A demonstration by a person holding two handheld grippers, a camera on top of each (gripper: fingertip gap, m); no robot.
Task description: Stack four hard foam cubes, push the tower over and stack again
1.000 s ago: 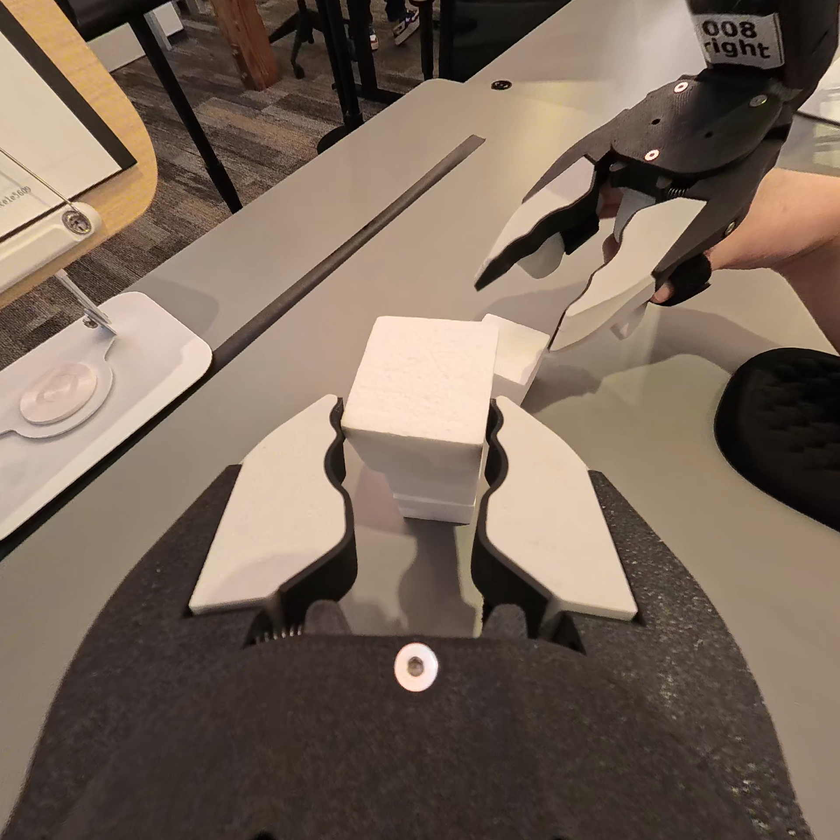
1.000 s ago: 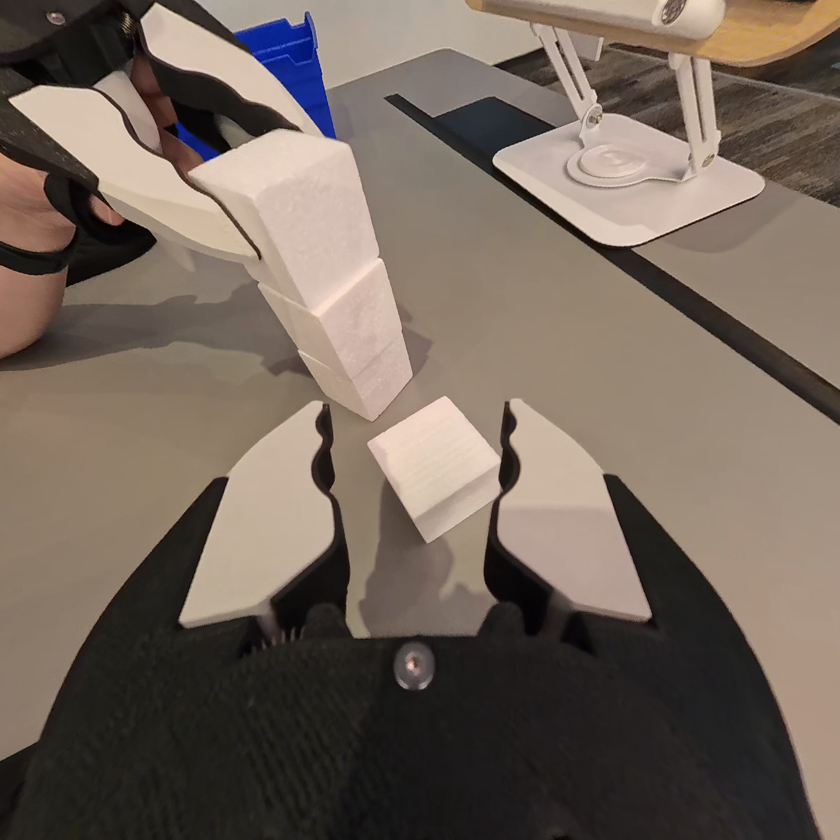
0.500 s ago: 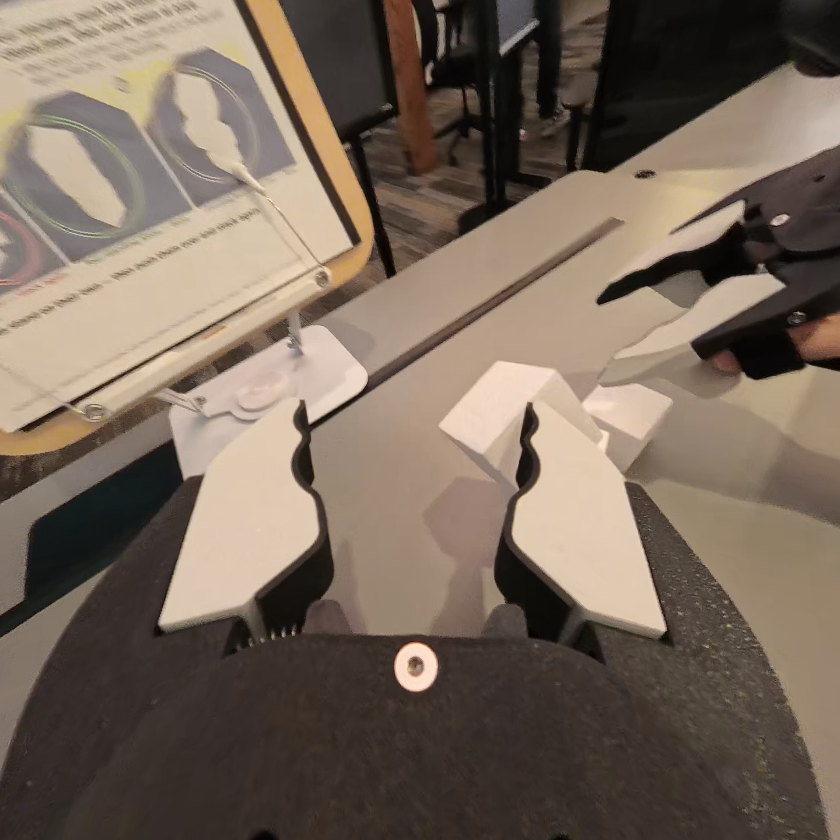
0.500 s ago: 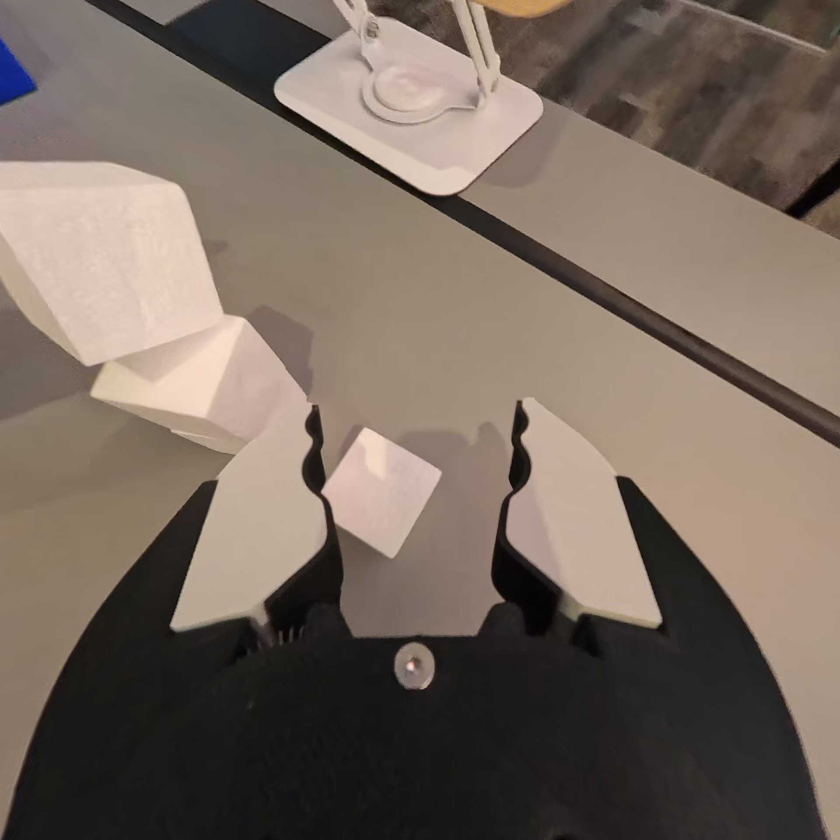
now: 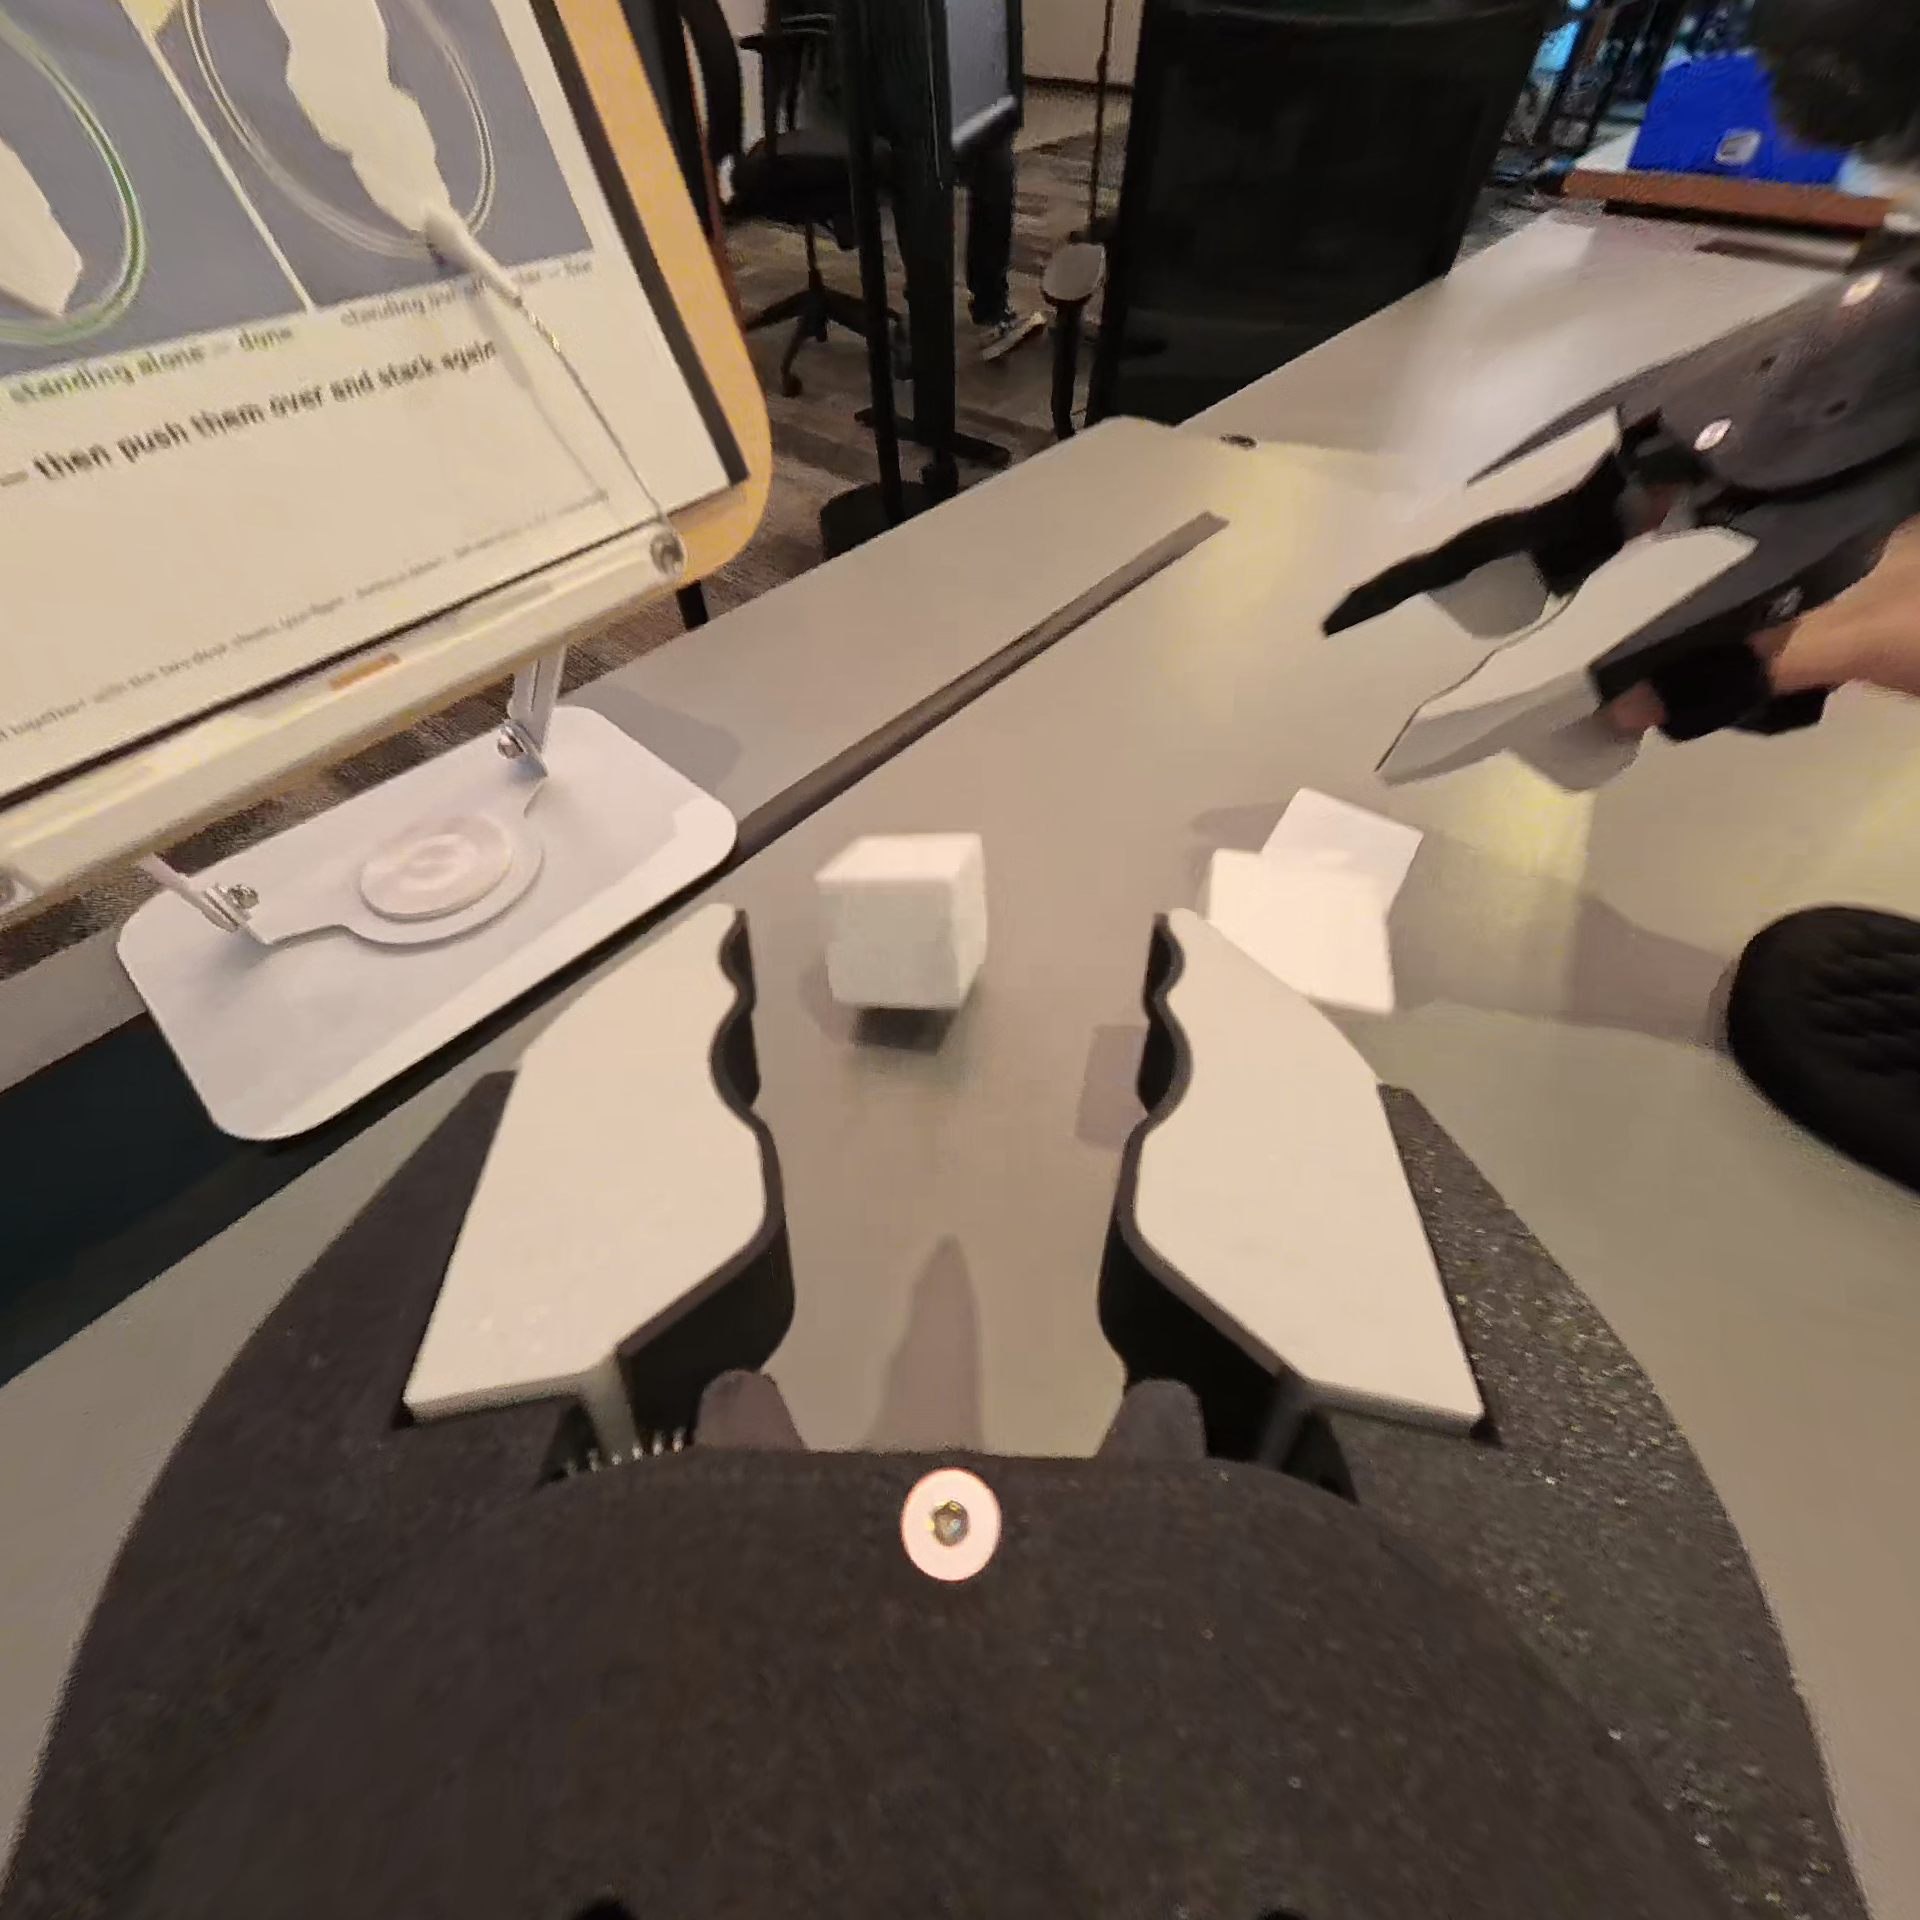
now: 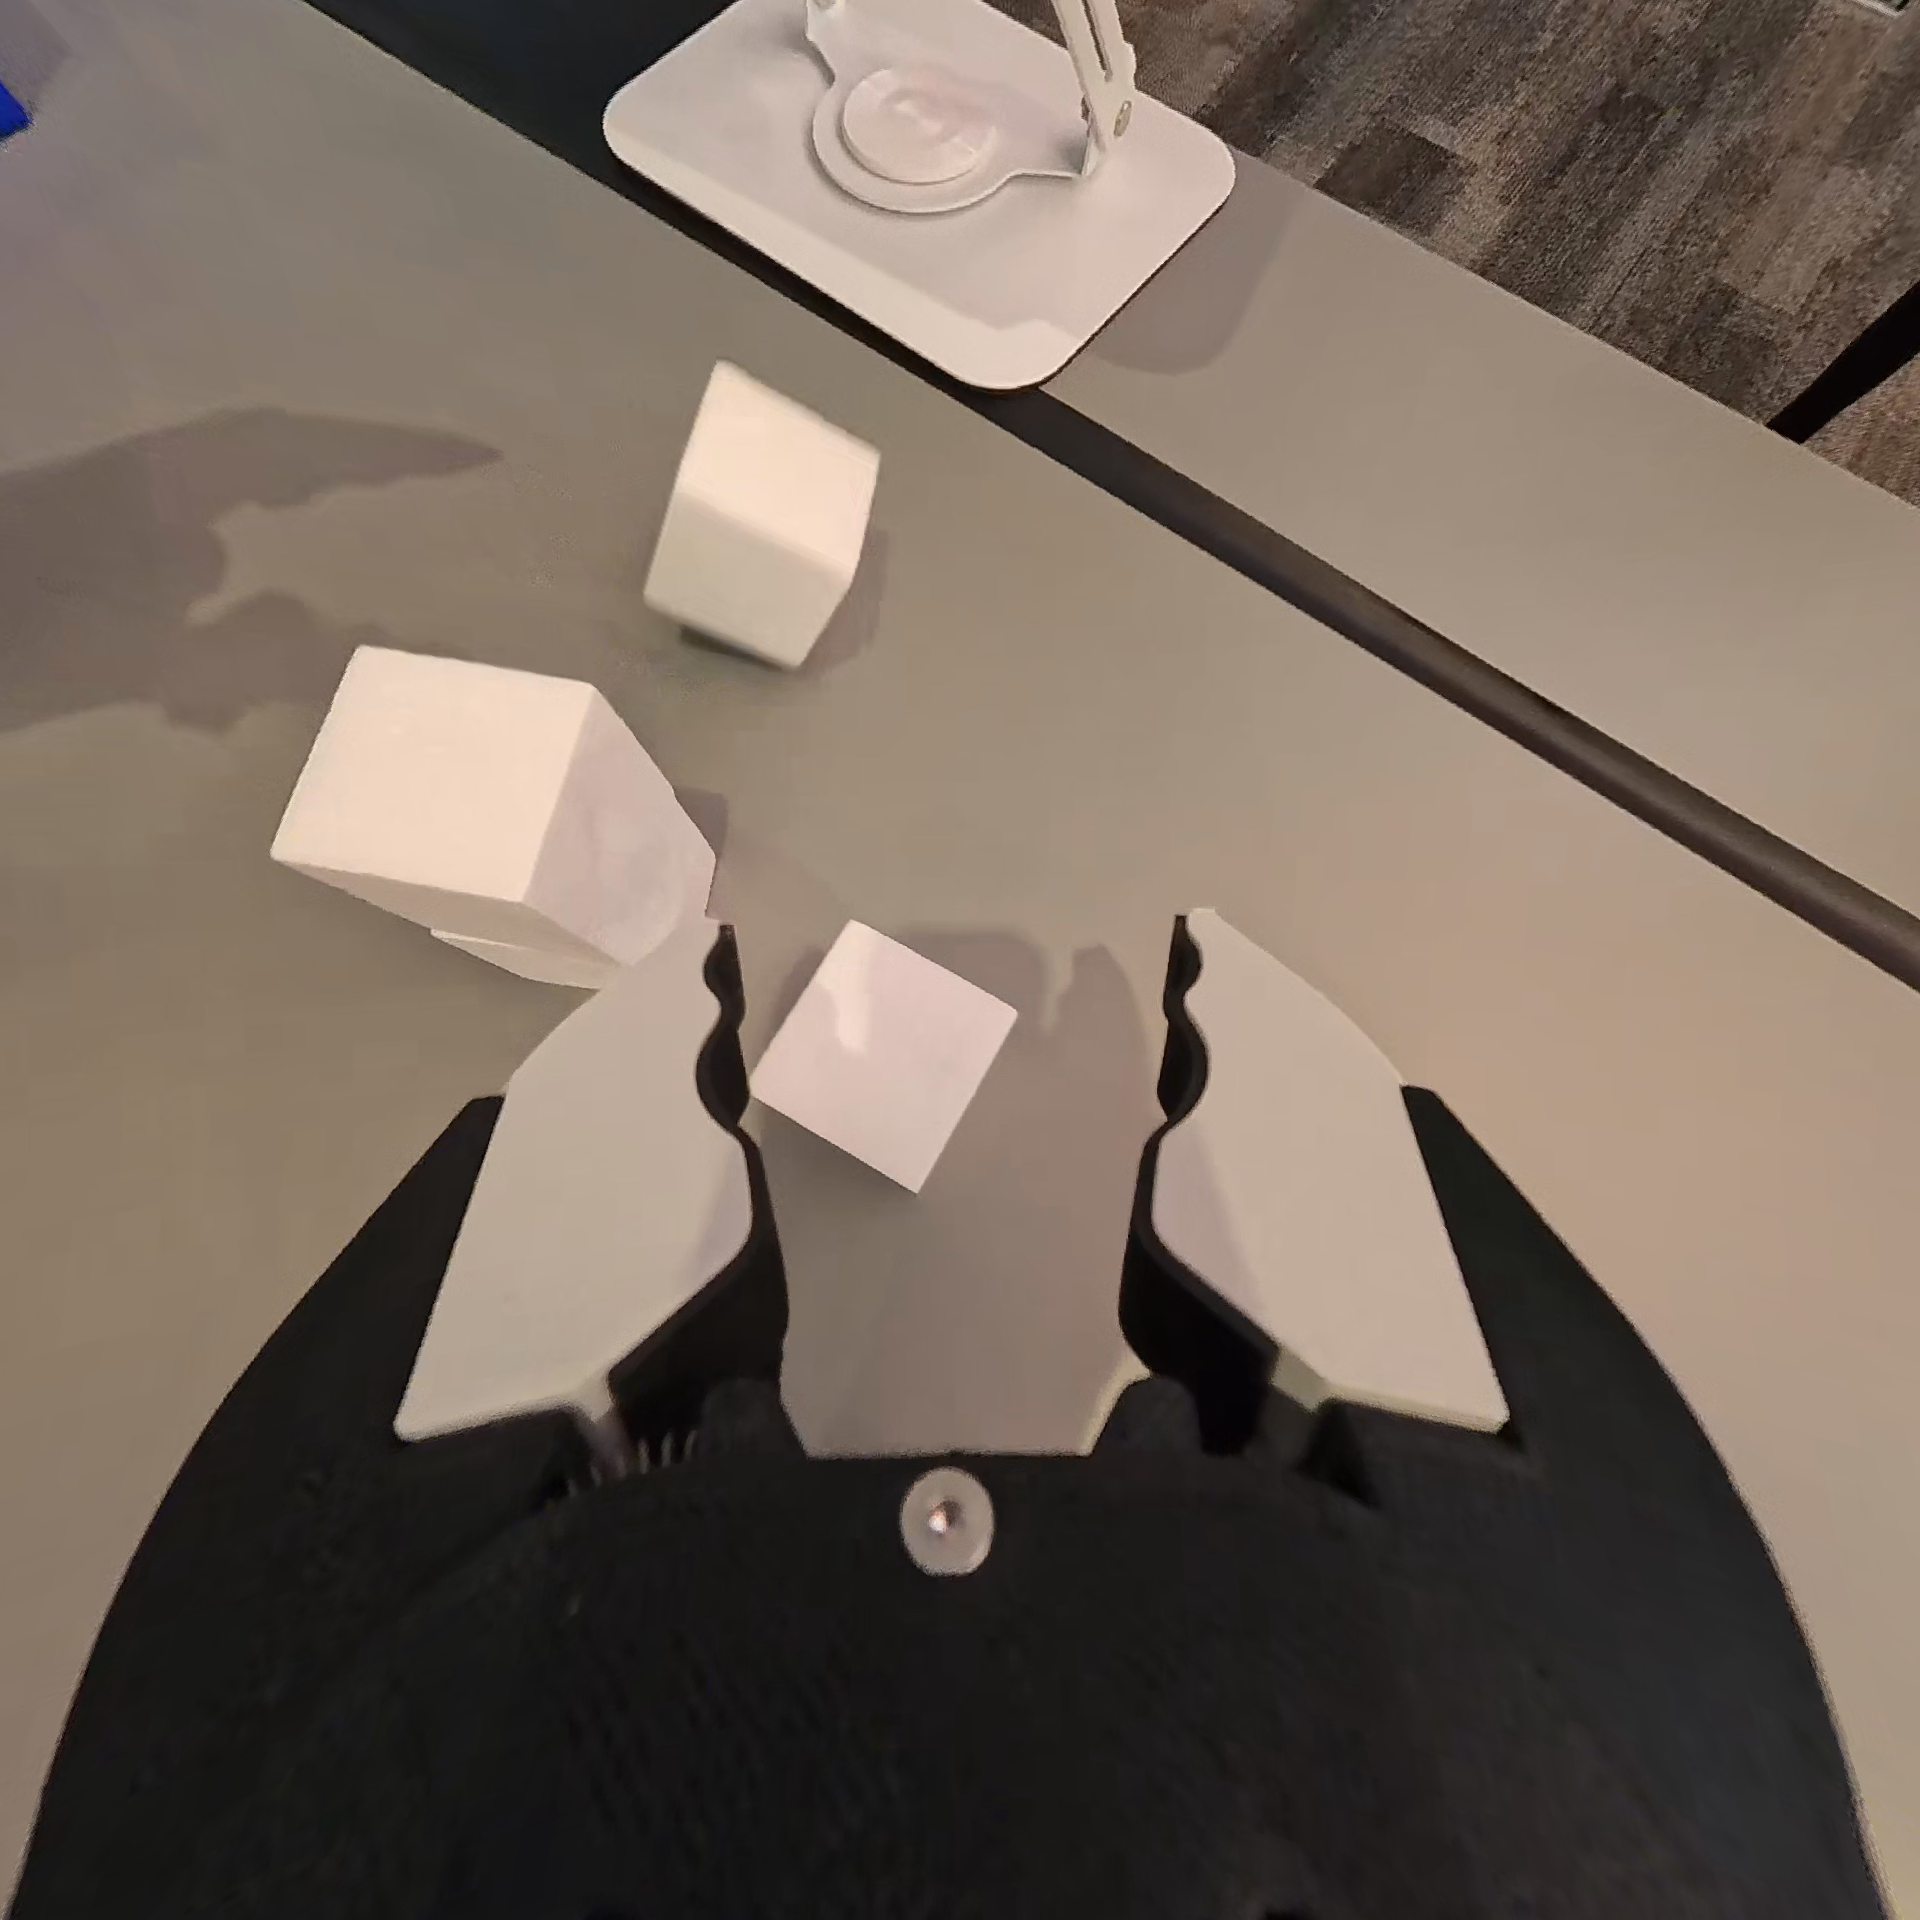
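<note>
Foam cubes [image 6: 764, 514] bear no markings; printed sign [image 5: 312, 312] stands behind.

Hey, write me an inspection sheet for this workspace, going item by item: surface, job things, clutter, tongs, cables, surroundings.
Surface: grey table top, a dark groove running across it.
Job's things: white hard foam cubes, no tower; one alone, one resting on another, one between the right tongs' fingers, not gripped.
Clutter: white flat stand base carrying a wood-edged instruction board; black padded object at the table's edge.
Tongs: left tongs open, empty; right tongs open.
Cables: nothing seen.
Surroundings: office chairs, patterned carpet, blue bin far off.
</note>
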